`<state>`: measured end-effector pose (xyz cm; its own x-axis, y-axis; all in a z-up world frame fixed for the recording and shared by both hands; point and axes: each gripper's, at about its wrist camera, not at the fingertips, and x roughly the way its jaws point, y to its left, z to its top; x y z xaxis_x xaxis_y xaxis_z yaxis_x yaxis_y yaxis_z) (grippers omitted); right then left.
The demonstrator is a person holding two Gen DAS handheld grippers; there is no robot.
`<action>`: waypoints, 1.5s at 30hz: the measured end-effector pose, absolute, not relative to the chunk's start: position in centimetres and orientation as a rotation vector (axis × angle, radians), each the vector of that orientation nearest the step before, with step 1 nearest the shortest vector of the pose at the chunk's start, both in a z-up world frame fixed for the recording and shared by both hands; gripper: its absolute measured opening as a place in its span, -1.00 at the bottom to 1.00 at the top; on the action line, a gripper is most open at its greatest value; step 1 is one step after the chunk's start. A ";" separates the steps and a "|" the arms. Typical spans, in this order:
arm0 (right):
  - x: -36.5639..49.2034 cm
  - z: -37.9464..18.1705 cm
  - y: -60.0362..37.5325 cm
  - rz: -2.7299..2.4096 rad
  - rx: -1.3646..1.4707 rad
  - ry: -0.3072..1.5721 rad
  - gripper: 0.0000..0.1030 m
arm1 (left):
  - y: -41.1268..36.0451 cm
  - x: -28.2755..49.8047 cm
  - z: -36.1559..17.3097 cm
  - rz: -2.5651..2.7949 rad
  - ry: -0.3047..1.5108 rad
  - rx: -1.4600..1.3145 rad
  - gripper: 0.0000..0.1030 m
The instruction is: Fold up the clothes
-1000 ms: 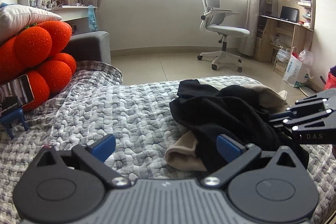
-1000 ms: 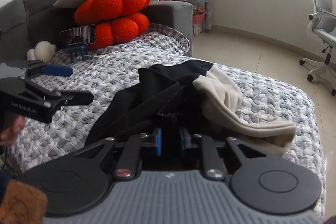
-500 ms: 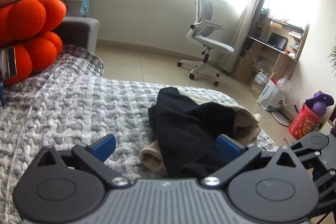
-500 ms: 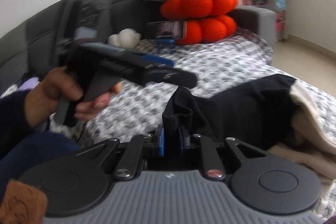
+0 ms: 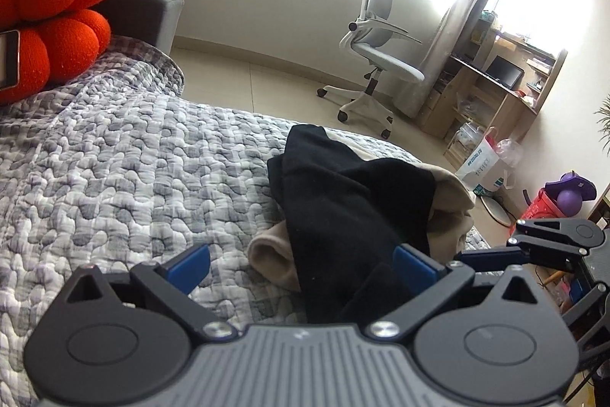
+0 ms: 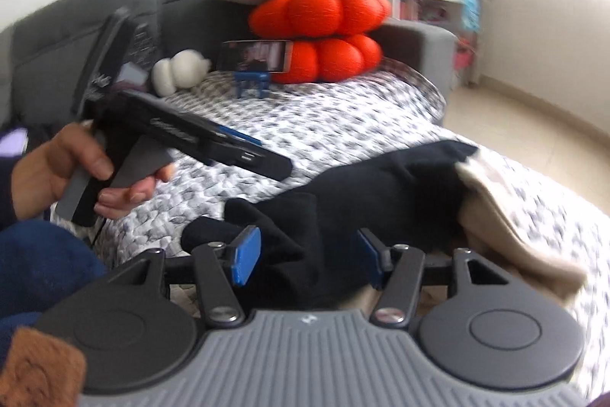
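Observation:
A black garment (image 5: 343, 208) lies crumpled over a beige garment (image 5: 268, 252) on the grey quilted bed cover (image 5: 114, 178). My left gripper (image 5: 301, 267) stands open just short of the pile, its blue pads wide apart, the near end of the black cloth low between them. In the right wrist view the black garment (image 6: 381, 185) runs between the blue pads of my right gripper (image 6: 307, 256), whose jaws are opening and do not press on it. The beige garment (image 6: 507, 212) shows to the right. A hand (image 6: 65, 174) holds the left gripper (image 6: 259, 155) above the cover.
Orange pumpkin cushions (image 6: 320, 29) under a white pillow sit at the sofa end, with a phone (image 6: 253, 56) on a blue stand and a white plush (image 6: 179, 71). Past the bed edge are tiled floor, an office chair (image 5: 375, 41), a desk (image 5: 492, 90) and bags.
My right jaws, shut on a fold of the black garment, have opened and the cloth has sunk onto the bed. The left gripper has rolled and edged closer to the pile.

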<state>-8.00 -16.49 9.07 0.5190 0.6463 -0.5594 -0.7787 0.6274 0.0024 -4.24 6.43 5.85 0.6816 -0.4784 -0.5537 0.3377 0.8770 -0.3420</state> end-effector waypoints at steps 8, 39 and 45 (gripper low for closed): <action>-6.4 7.8 -13.8 0.786 -0.358 0.567 -0.79 | 8.3 -4.8 6.4 -0.399 0.677 -0.201 0.99; -12.9 13.1 -28.7 0.347 0.009 0.371 -0.61 | 3.7 -4.7 5.8 -0.475 0.689 -0.063 0.99; -11.6 10.9 -23.4 0.590 -0.076 0.456 0.19 | 2.5 -3.4 5.4 -0.494 0.707 -0.078 0.99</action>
